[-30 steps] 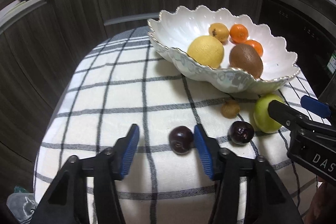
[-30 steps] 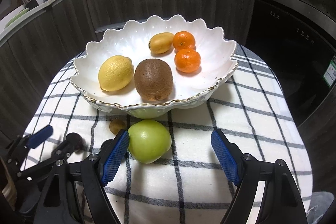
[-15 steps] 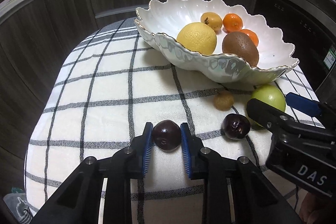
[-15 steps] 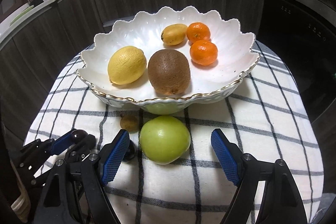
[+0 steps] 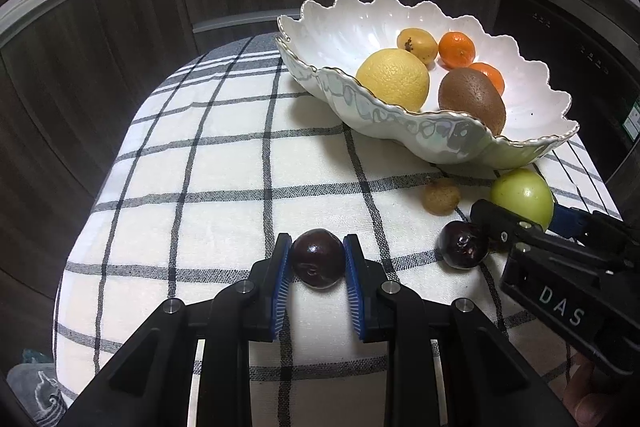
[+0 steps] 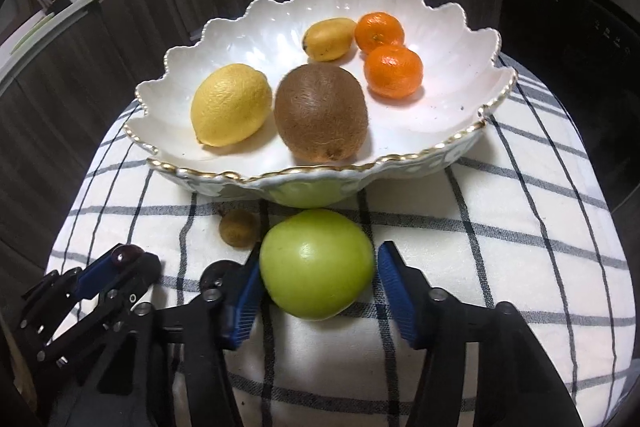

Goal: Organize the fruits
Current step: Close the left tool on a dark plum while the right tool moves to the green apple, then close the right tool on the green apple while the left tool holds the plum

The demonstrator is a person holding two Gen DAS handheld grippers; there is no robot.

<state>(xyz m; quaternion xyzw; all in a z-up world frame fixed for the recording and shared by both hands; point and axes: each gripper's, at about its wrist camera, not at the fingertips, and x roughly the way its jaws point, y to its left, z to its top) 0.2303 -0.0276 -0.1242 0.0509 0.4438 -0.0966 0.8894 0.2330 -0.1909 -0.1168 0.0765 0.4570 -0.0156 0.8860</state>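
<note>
My left claw (image 5: 316, 263) is clenched on a dark plum (image 5: 317, 257), both blue ribbed pads flat against its sides; the plum sits on the checked cloth (image 5: 224, 155) at the near edge of the tabletop. My right claw (image 6: 318, 275) is closing around the green apple (image 6: 316, 263): the apple is between the pads, left pad touching or nearly so, a sliver of gap at the right pad, so not gripped yet.

Key relation: the scalloped white bowl (image 5: 400, 123) lies at about 1 o'clock from the left claw, well apart; from the right claw it is dead ahead at 12, just beyond the apple. The right hand is nearer the bowl.

A second plum (image 5: 462, 245) and a small brown rough-skinned fruit (image 5: 442, 195) lie loose on the cloth between the two claws.

The bowl is glossy ceramic, gold-trimmed, with a raised wavy rim to clear. Inside: a pebbly lemon (image 6: 230, 105), a fuzzy oval kiwi (image 6: 320, 113), two mandarins (image 6: 392, 71), a smooth yellow loquat-like fruit (image 6: 328, 39). Plums are smooth, shiny and round, so likely to roll. The apple is waxy and wide.
</note>
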